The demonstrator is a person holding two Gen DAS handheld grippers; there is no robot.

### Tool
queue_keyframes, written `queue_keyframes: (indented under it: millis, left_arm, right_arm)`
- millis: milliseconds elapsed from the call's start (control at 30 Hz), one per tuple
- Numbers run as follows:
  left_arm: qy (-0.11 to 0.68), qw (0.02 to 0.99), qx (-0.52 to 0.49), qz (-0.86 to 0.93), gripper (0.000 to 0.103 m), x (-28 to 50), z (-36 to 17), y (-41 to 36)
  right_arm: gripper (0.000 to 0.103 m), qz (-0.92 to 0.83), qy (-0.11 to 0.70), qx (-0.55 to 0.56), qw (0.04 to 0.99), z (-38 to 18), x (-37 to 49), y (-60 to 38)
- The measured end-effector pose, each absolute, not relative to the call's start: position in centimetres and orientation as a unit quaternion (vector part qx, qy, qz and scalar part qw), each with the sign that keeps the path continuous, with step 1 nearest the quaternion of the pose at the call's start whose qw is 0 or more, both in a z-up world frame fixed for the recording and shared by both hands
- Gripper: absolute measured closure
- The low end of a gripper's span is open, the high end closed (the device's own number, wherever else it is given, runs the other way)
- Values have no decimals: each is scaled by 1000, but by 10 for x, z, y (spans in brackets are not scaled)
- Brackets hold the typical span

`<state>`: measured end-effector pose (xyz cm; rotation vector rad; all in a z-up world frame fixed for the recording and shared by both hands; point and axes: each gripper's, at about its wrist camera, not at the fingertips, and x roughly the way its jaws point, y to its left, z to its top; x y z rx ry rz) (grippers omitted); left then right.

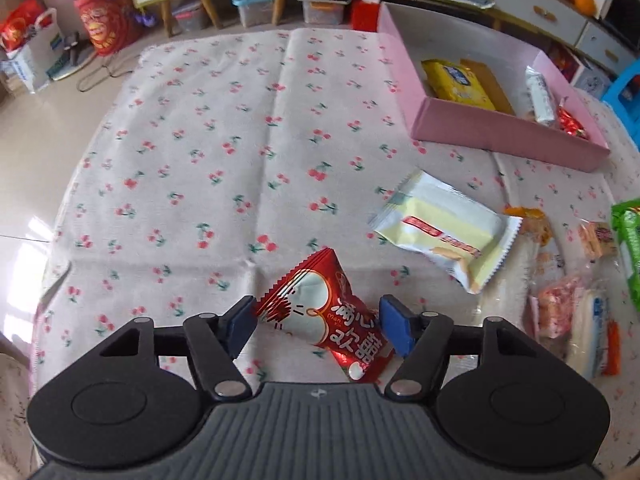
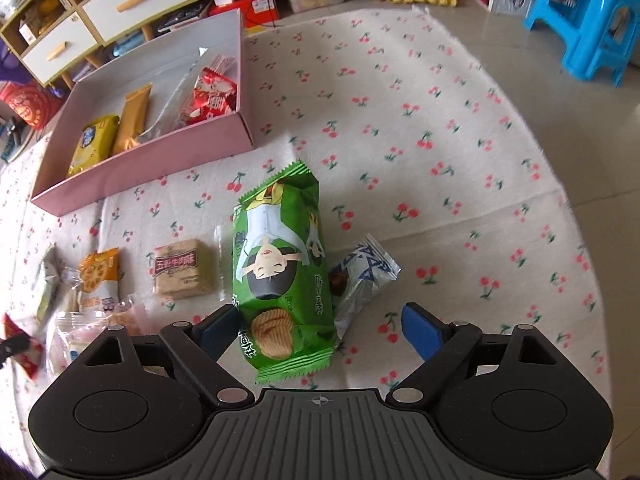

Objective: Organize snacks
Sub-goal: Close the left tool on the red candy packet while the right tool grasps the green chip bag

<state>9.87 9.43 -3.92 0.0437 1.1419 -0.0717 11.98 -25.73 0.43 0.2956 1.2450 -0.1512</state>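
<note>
Nearest the left wrist camera, the left gripper (image 1: 318,326) points down at a cherry-print cloth (image 1: 192,128), and a red-and-white snack packet (image 1: 326,314) lies tilted between its blue pads. Both pads sit at the packet's edges; the left one touches its crimped seam, but whether the pair presses on it I cannot tell. At two o'clock from the packet lies a pale yellow biscuit packet (image 1: 444,232), and farther out at one o'clock stands a pink box (image 1: 500,132) with a yellow cookie packet (image 1: 456,84) inside. More wrapped snacks crowd the cloth at three o'clock.

Seen from the right wrist camera, the right gripper (image 2: 320,328) has its jaws wide apart over a green chip packet (image 2: 282,264) that runs lengthwise between them. The left pad is just beside the packet's edge; the right pad stands well clear. A silver-blue wrapper (image 2: 362,280) lies against the green packet at three o'clock. At nine o'clock sit a beige biscuit pack (image 2: 184,268) and an orange snack packet (image 2: 100,274).
</note>
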Motion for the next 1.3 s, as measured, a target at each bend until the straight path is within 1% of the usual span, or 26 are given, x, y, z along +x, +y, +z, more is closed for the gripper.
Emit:
queue_keyframes:
  millis: [67, 100, 300, 367, 433, 500, 633, 667, 733, 767, 833, 867, 900, 1000, 1300]
  left_arm:
    - [540, 841, 6, -29, 28, 98, -36, 98]
    - [540, 842, -7, -26, 20, 98, -35, 99]
    - [560, 824, -88, 9, 19, 99, -42, 104]
    - [565, 818, -105, 22, 23, 99, -46, 105]
    - [567, 816, -103, 44, 31, 99, -50, 104]
    - [561, 819, -104, 61, 33, 96, -51, 104]
    - [554, 820, -117, 81, 44, 95, -48, 108]
    - [553, 820, -118, 83, 46, 95, -47, 110]
    - [550, 822, -119, 85, 56, 95, -46, 112]
    - [549, 823, -120, 85, 59, 94, -46, 113]
    - [550, 822, -124, 82, 61, 94, -45, 115]
    - [549, 822, -125, 83, 62, 94, -45, 116]
    - [547, 823, -128, 85, 65, 94, -45, 116]
    - [541, 824, -141, 87, 72, 93, -42, 119]
    - [540, 821, -176, 59, 76, 93, -39, 119]
  right_arm:
    - [13, -64, 575, 151, 802, 7, 119, -259]
    - [13, -60, 573, 159, 802, 8, 119, -261]
    - [13, -51, 566, 180, 803, 9, 121, -260]
    - [13, -48, 570, 182, 800, 5, 122, -258]
    - [14, -46, 573, 181, 798, 1, 123, -255]
    - [16, -49, 574, 175, 798, -1, 123, -252]
    - [16, -54, 568, 152, 807, -4, 124, -246]
    - [18, -57, 565, 145, 810, -5, 125, -245]
    - [24, -62, 563, 134, 813, -7, 126, -245]
    - [30, -64, 563, 128, 814, -7, 127, -245]
    - [38, -66, 559, 125, 817, -6, 127, -246]
    - [44, -67, 557, 127, 818, -4, 127, -247]
    - [47, -66, 555, 131, 819, -3, 127, -248]
    - [50, -63, 551, 150, 819, 2, 127, -252]
    - [52, -46, 546, 205, 811, 9, 126, -260]
